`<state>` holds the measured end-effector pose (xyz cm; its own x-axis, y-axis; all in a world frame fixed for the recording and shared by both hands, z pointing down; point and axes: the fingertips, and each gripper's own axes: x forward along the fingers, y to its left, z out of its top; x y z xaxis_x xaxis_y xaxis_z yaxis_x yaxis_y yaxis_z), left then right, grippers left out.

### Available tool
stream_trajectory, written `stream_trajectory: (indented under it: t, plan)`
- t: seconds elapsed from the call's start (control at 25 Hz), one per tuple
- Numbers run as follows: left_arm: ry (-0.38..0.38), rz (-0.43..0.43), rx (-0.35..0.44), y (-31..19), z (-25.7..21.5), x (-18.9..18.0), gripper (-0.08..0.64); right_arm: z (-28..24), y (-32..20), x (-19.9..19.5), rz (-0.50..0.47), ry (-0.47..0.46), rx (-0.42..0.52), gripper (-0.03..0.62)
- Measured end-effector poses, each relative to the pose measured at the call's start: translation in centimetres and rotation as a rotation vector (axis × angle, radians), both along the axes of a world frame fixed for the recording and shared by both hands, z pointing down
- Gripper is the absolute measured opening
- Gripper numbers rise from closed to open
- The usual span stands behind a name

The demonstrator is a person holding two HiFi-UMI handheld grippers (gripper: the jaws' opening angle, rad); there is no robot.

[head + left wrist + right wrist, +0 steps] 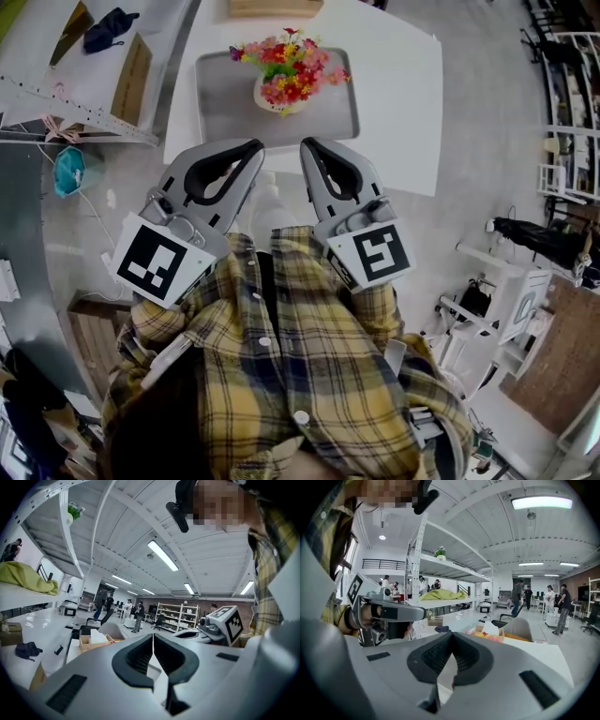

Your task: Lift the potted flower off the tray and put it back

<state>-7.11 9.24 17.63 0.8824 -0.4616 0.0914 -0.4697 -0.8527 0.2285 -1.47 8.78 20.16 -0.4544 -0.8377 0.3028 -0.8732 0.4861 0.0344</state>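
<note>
The potted flower [286, 70], a white pot of red, pink and yellow blooms, stands on the grey tray [220, 112] on the white table. My left gripper [258, 145] and right gripper [307, 143] are held side by side close to my chest, just short of the table's near edge and apart from the tray. Both are shut with nothing between the jaws. In the left gripper view the left gripper [153, 634] shows closed jaws aimed level across the room. In the right gripper view the right gripper [451, 633] is closed too, with a bit of the flowers [483, 633] beyond it.
A cardboard box [275, 7] sits at the table's far edge [394, 94]. White shelving [84, 112] with a dark cloth [108, 28] stands at the left. White equipment [506, 300] stands at the right. Several people stand far off in the room [136, 613].
</note>
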Motion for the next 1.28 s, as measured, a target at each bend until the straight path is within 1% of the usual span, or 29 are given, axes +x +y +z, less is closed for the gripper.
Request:
stream_trajectory:
  t: [0.36, 0.48, 0.64, 0.76, 0.92, 1.16, 1.28]
  plan:
    - [-0.005, -0.062, 0.039, -6.4, -1.4, 5.4, 0.015, -1.6, -6.7, 4.9, -0.071, 0.016, 0.040, -0.002]
    - [-0.010, -0.084, 0.058, -7.7, -1.8, 7.4, 0.015, -1.9, -8.3, 6.4, -0.102, 0.019, 0.057, -0.002]
    - [-0.026, -0.129, 0.064, -9.1, -1.8, 9.0, 0.015, -1.8, -9.5, 7.4, -0.161, 0.017, 0.043, -0.002]
    - [-0.043, -0.167, 0.059, -9.7, -1.5, 9.4, 0.015, -1.5, -10.2, 7.7, -0.203, 0.023, 0.027, -0.002]
    - [-0.052, -0.183, 0.052, -10.8, -0.8, 9.3, 0.015, -0.9, -11.1, 7.5, -0.222, 0.026, 0.016, -0.002]
    - [-0.064, -0.174, 0.029, -12.3, -0.3, 8.7, 0.015, -0.2, -12.3, 7.3, -0.203, 0.034, -0.006, -0.002]
    - [-0.075, -0.173, 0.034, -13.1, -0.3, 7.8, 0.015, 0.1, -12.8, 7.1, -0.188, 0.051, 0.005, -0.002]
